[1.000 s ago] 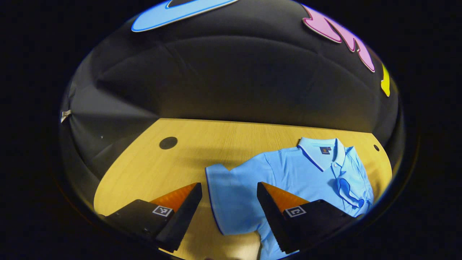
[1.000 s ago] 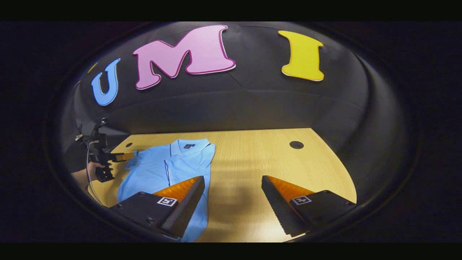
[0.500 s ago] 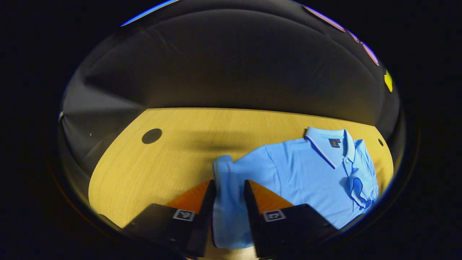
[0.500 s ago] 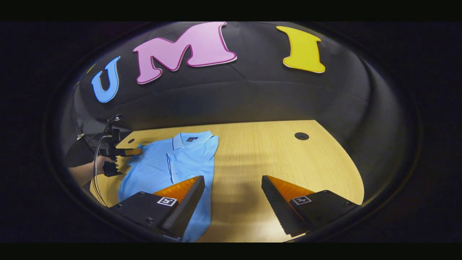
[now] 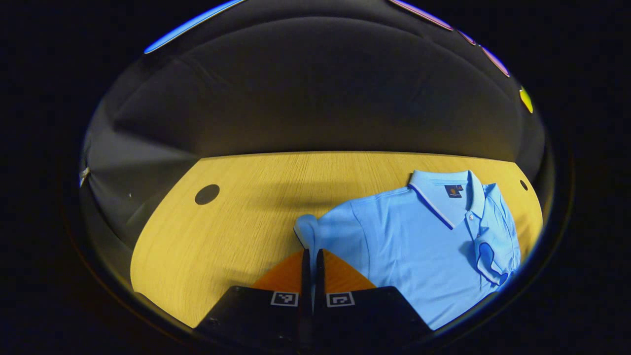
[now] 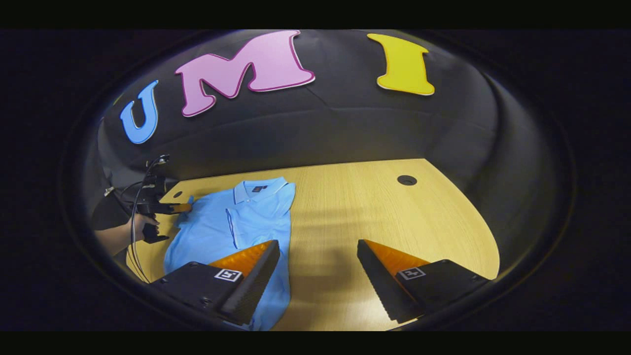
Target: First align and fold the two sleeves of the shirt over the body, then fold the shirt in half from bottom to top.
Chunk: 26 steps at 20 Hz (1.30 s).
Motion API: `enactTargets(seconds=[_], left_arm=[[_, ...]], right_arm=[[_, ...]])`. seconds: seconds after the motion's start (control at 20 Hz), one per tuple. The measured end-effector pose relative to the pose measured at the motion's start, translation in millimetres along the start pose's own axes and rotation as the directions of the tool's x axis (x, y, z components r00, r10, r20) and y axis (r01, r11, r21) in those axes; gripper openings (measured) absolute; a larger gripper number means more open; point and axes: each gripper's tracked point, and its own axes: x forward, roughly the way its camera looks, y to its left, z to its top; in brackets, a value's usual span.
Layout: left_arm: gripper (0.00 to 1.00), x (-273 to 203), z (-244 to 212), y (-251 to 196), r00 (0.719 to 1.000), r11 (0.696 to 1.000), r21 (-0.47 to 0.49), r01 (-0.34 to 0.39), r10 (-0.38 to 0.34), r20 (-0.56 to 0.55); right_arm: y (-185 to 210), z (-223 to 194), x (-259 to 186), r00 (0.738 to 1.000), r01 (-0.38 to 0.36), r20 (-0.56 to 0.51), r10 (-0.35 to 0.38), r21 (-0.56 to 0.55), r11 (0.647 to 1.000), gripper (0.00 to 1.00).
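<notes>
One light-blue polo shirt (image 5: 419,241) lies flat on one wooden table (image 5: 231,227), collar (image 5: 443,190) toward the black cloth wall. Seen in the left gripper view from left to right: a round hole (image 5: 207,194) in the table top, then the left hand-held gripper (image 5: 310,261), its two fingers drawn together to a thin slit with the edge of the shirt's sleeve (image 5: 308,229) pinched between them, then the body of the shirt, where the other sleeve (image 5: 485,256) lies folded over the chest, and a second, smaller hole (image 5: 523,185) near the table's far corner. In the right gripper view, a person's hand (image 6: 138,228) at the far left holds the left hand-held gripper (image 6: 180,208) at the shirt's (image 6: 231,222) sleeve edge; the right hand-held gripper (image 6: 318,268) hangs above the table (image 6: 394,217) with its two fingers spread wide and nothing between them, one finger over the shirt's lower edge, the other over bare wood. One round hole (image 6: 406,180) shows at the right.
</notes>
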Motion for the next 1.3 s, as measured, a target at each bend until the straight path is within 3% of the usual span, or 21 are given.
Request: enactTargets(seconds=[0.05,0.1,0.2,0.4,0.55,0.75,0.85,1.0,1.05,1.1,1.3], left_arm=[[0.11,-5.7,7.6,-3.3,1.000,1.000,0.007,0.002,-0.002,0.015],[0.06,-12.8,14.7,-7.7,1.000,1.000,0.021,0.003,-0.004,0.029],[0.06,-34.5,34.7,-38.4,0.997,0.997,0.070,0.039,-0.044,0.067],[0.06,-68.0,41.5,-115.8,0.980,0.981,0.083,0.176,-0.182,0.077],[0.06,-89.1,29.5,-169.5,0.947,0.947,0.042,0.318,-0.320,0.042],[0.11,-114.5,11.2,-210.7,0.901,0.901,0.034,0.433,-0.433,0.017],[0.43,-135.9,0.1,-220.2,0.877,0.877,0.042,0.479,-0.480,0.014],[0.93,-170.3,-17.8,-204.6,0.884,0.884,0.074,0.462,-0.466,0.043],[0.87,-184.1,-24.7,-195.3,0.890,0.890,0.091,0.447,-0.453,0.059],[0.96,-202.6,-33.9,-186.0,0.892,0.893,0.104,0.438,-0.446,0.074],[0.98,-276.3,-79.0,-141.8,0.911,0.913,0.119,0.391,-0.402,0.095]], right_arm=[[-0.5,-0.7,-1.3,1.000,0.003,0.001,-0.003,0.000,1.000,0.99],[-0.5,0.1,-4.2,1.000,0.003,0.003,-0.003,0.001,1.000,0.99],[2.2,-2.2,-11.9,1.000,0.004,0.002,-0.004,0.000,1.000,0.99],[9.9,-12.0,-27.5,1.000,-0.008,-0.002,0.008,0.001,1.000,0.99],[19.3,-23.0,-35.4,1.000,-0.025,-0.014,0.026,0.016,1.000,0.99],[33.7,-35.9,-51.0,0.998,-0.048,-0.027,0.049,0.015,0.999,0.98],[39.4,-44.5,-61.0,0.998,-0.052,-0.034,0.053,0.003,0.999,0.98],[50.3,-58.9,-78.8,0.997,-0.058,-0.044,0.058,-0.006,0.998,0.98],[54.2,-65.1,-86.9,0.997,-0.059,-0.047,0.058,-0.010,0.998,0.98],[58.9,-71.5,-95.1,0.997,-0.061,-0.053,0.060,-0.013,0.998,0.98],[80.5,-104.5,-129.9,0.994,-0.062,-0.093,0.064,0.023,0.998,0.99]])
